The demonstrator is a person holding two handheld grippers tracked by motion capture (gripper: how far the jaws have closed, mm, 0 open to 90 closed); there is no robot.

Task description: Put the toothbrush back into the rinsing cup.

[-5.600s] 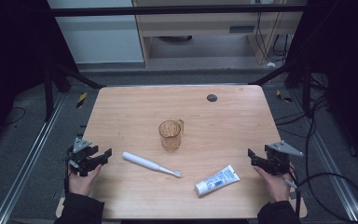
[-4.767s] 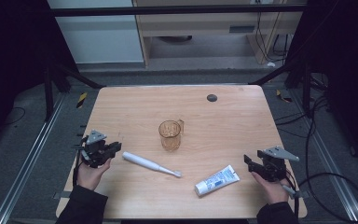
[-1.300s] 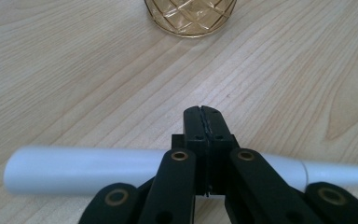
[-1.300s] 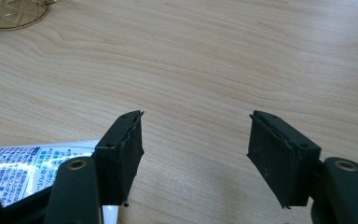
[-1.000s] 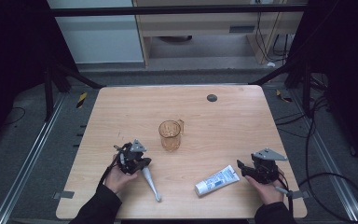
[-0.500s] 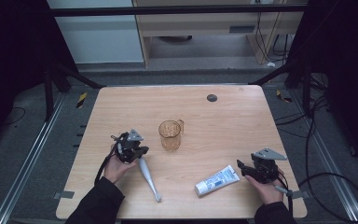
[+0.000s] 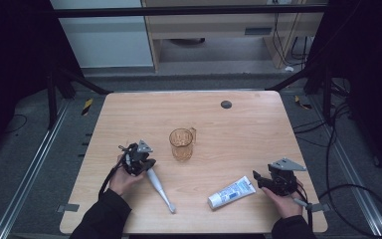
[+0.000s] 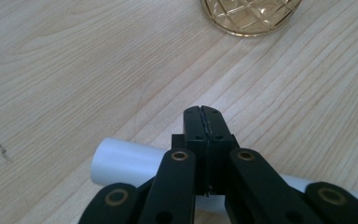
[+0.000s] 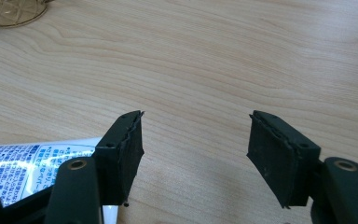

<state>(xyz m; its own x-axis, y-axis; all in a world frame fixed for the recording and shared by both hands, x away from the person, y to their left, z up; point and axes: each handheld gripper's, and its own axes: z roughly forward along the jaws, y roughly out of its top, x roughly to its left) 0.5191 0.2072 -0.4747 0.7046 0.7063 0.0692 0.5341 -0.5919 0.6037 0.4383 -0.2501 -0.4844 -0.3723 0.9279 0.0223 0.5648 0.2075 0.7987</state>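
The left gripper (image 7: 138, 160) is sitting with its jaws shut tight together above the thick end of the electric toothbrush (image 7: 157, 187), not clamping it. It is nudging the white handle; the next move, I judge, calls for opening and grasping it. The brush is lying beside the amber glass mug (image 7: 181, 144). The right gripper (image 7: 261, 180) is gaping open, just beside the toothpaste tube (image 7: 231, 192).
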